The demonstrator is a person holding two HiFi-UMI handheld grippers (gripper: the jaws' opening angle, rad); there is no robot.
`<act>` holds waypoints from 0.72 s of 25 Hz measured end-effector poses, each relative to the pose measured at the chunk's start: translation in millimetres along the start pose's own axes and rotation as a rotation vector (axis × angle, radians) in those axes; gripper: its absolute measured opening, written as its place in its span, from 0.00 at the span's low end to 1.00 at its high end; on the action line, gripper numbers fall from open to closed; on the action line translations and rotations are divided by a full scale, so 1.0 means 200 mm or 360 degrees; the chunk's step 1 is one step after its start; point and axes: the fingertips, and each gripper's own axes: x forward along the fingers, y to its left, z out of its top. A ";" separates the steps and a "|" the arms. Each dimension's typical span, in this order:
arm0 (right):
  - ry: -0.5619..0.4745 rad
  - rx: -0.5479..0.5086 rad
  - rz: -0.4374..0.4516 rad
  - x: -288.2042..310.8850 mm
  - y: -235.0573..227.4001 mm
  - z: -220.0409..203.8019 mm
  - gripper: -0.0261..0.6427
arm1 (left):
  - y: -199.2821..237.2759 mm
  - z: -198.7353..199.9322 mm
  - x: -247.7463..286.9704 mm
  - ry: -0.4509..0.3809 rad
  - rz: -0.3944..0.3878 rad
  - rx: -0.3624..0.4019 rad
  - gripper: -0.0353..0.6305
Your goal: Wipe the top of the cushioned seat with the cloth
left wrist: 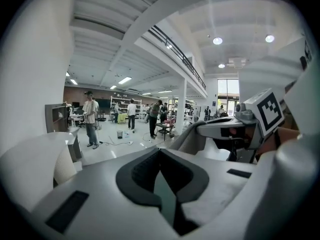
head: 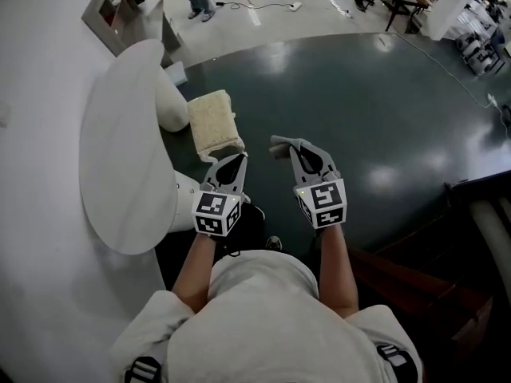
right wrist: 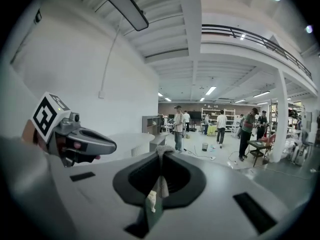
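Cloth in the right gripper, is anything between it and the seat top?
Nothing visible. The cloth, pinched in the right gripper, hangs just right of the seat with only bare floor between. The left gripper, shut and empty, is by the seat's near corner, off that path.

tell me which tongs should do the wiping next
Right. The right tongs are shut on the cloth, so they look ready to wipe. The left tongs sit nearer the cushioned seat but hold nothing.
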 end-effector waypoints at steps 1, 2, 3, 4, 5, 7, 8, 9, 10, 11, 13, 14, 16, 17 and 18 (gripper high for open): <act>0.0027 -0.0018 0.0000 0.05 -0.02 -0.02 0.06 | 0.07 -0.01 0.03 -0.0003 0.0017 -0.0021 0.08; 0.0057 -0.0031 -0.0001 0.10 -0.06 -0.02 0.06 | 0.14 0.00 0.07 -0.0008 0.0041 -0.0048 0.07; 0.0087 -0.0040 -0.0002 0.17 -0.09 -0.03 0.06 | 0.22 0.01 0.11 -0.0015 0.0067 -0.0077 0.08; 0.0114 -0.0045 0.0001 0.24 -0.13 -0.02 0.06 | 0.29 0.03 0.15 -0.0019 0.0091 -0.0102 0.08; 0.0138 -0.0050 0.0008 0.32 -0.15 -0.02 0.06 | 0.37 0.04 0.20 -0.0019 0.0111 -0.0122 0.08; 0.0188 -0.0076 0.0034 0.50 -0.17 0.00 0.06 | 0.52 0.04 0.28 0.0003 0.0132 -0.0145 0.08; 0.0218 -0.0097 0.0050 0.59 -0.17 0.01 0.06 | 0.59 0.03 0.31 0.0028 0.0137 -0.0145 0.08; 0.0246 -0.0118 0.0068 0.68 -0.16 0.02 0.06 | 0.66 0.02 0.34 0.0059 0.0142 -0.0132 0.08; 0.0268 -0.0134 0.0088 0.76 -0.15 0.04 0.06 | 0.73 0.01 0.35 0.0090 0.0150 -0.0113 0.08; 0.0284 -0.0147 0.0111 0.84 -0.13 0.07 0.06 | 0.82 -0.01 0.35 0.0115 0.0165 -0.0102 0.08; 0.0305 -0.0170 0.0156 1.01 -0.09 0.12 0.06 | 1.01 -0.02 0.36 0.0131 0.0212 -0.0143 0.07; 0.0314 -0.0187 0.0179 1.11 -0.07 0.15 0.06 | 1.11 -0.02 0.37 0.0120 0.0237 -0.0192 0.08; 0.0336 -0.0223 0.0241 1.29 -0.01 0.19 0.06 | 1.28 -0.02 0.39 0.0089 0.0273 -0.0285 0.08; 0.0346 -0.0236 0.0280 1.36 0.03 0.20 0.06 | 1.34 -0.03 0.41 0.0083 0.0287 -0.0313 0.08; 0.0354 -0.0246 0.0321 1.43 0.07 0.20 0.06 | 1.40 -0.04 0.42 0.0087 0.0303 -0.0332 0.08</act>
